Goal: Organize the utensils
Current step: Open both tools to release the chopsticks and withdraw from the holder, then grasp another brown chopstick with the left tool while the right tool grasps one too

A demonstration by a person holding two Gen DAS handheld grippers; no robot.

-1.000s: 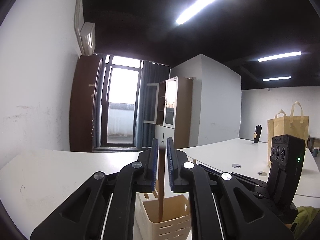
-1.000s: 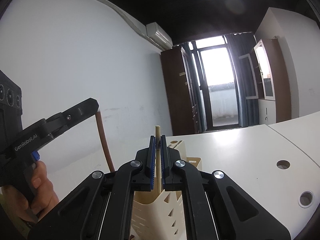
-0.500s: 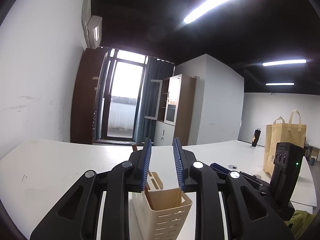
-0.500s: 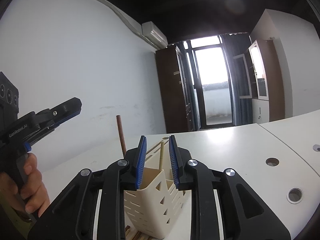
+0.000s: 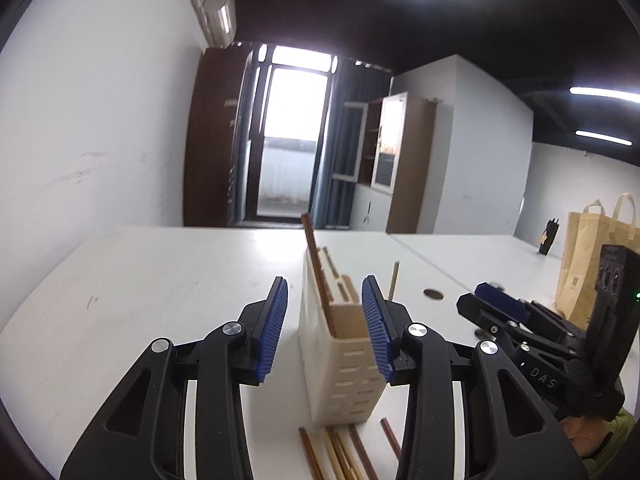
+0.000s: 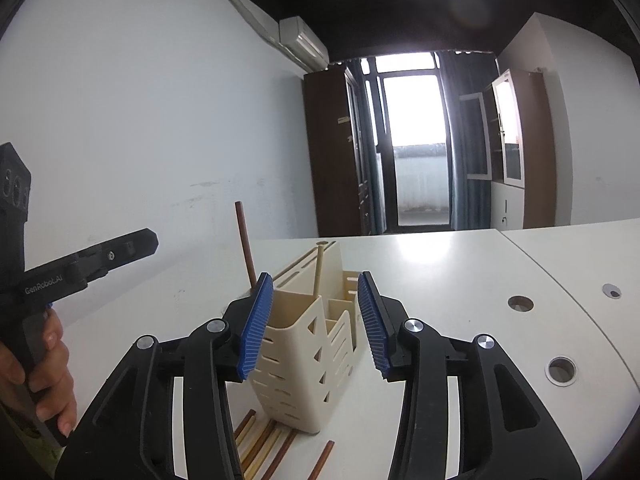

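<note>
Spanning the view, the white surface (image 6: 460, 280) carries a cream slotted plastic utensil holder (image 6: 304, 344) at 12 o'clock, sorting upright sticks: a dark brown chopstick (image 6: 245, 248) and a pale bamboo chopstick (image 6: 318, 270). Both hand-held grippers, left (image 5: 324, 330) and right (image 6: 316, 326), are released, empty; loose wooden chopsticks (image 6: 268, 446) await at 6 o'clock.

Your white table (image 5: 160, 280) is carrying a cream slotted utensil holder (image 5: 344, 372), standing upright near the front edge. Loose chopsticks (image 5: 344, 456) are lying flat on the tabletop right at the holder's base, brown and pale ones side by side. Over to your right, a tan paper bag (image 5: 588, 264) is sitting on the adjoining table (image 5: 480, 256).
</note>
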